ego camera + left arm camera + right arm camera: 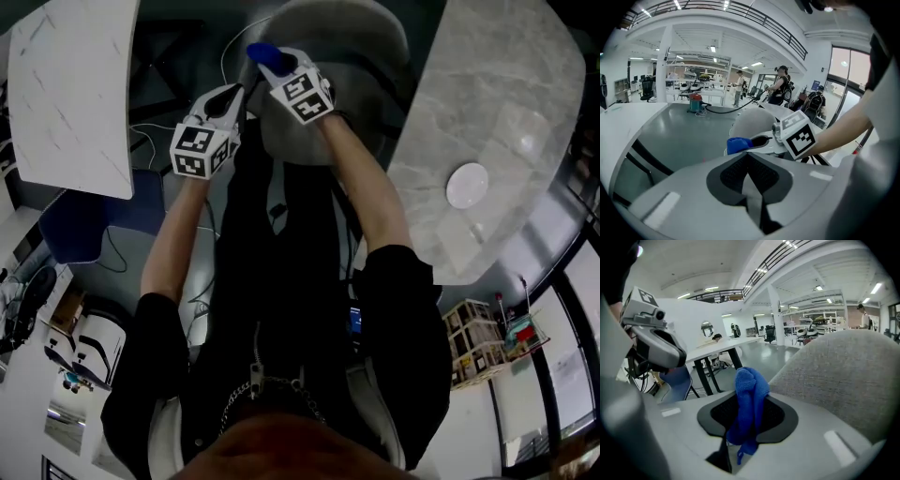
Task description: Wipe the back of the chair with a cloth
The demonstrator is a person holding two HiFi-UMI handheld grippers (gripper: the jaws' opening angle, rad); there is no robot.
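The grey fabric chair (328, 56) stands just ahead of me in the head view. Its back fills the right side of the right gripper view (843, 376) and shows as a pale rounded shape (752, 123) in the left gripper view. A blue cloth (749, 399) is bunched between the jaws of my right gripper (745, 416), which is shut on it. That cloth (263, 52) is held up by the chair's left top edge; I cannot tell if it touches. My left gripper (749, 173) is shut with nothing in it, just left of the right gripper (281, 70).
A grey marble table (497, 122) with a white round disc (467, 185) stands to the right. A white table (70, 89) and a blue chair (70, 225) are to the left. People (780, 86) stand far off in the hall.
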